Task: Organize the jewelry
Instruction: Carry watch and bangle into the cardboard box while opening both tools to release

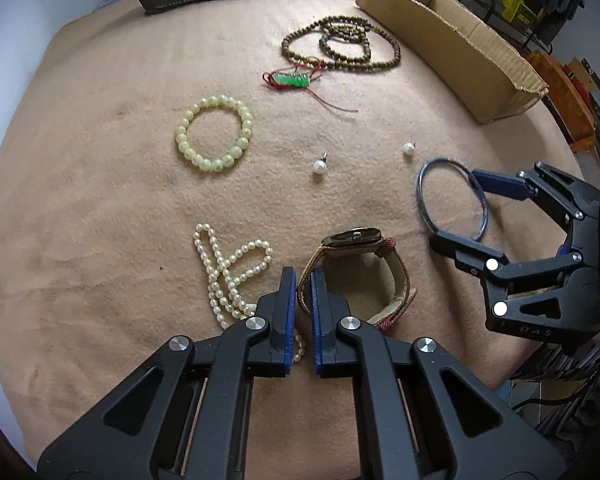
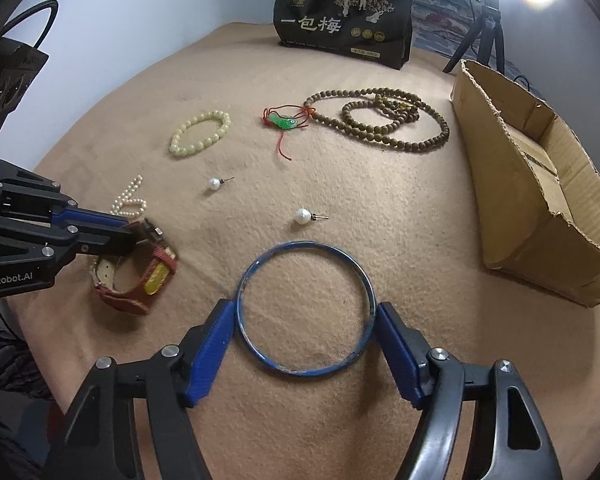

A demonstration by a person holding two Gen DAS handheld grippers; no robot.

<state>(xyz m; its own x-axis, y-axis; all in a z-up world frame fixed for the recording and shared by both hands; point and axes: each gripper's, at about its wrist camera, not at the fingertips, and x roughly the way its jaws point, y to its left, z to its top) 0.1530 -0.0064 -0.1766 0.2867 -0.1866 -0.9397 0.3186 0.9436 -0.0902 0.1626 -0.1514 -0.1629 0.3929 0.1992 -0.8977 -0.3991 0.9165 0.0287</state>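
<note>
A wristwatch with a reddish strap lies on the tan cloth. My left gripper is shut on its strap, which runs up between the blue pads. In the right wrist view the same gripper comes in from the left onto the watch. A blue bangle lies flat on the cloth, and my right gripper spans it with one blue pad against each side. The left wrist view shows that gripper astride the bangle at the right.
Also on the cloth are a pearl necklace, a pale green bead bracelet, two pearl earrings, a green pendant on red cord and a long brown bead string. An open cardboard box sits at right, a black bag behind.
</note>
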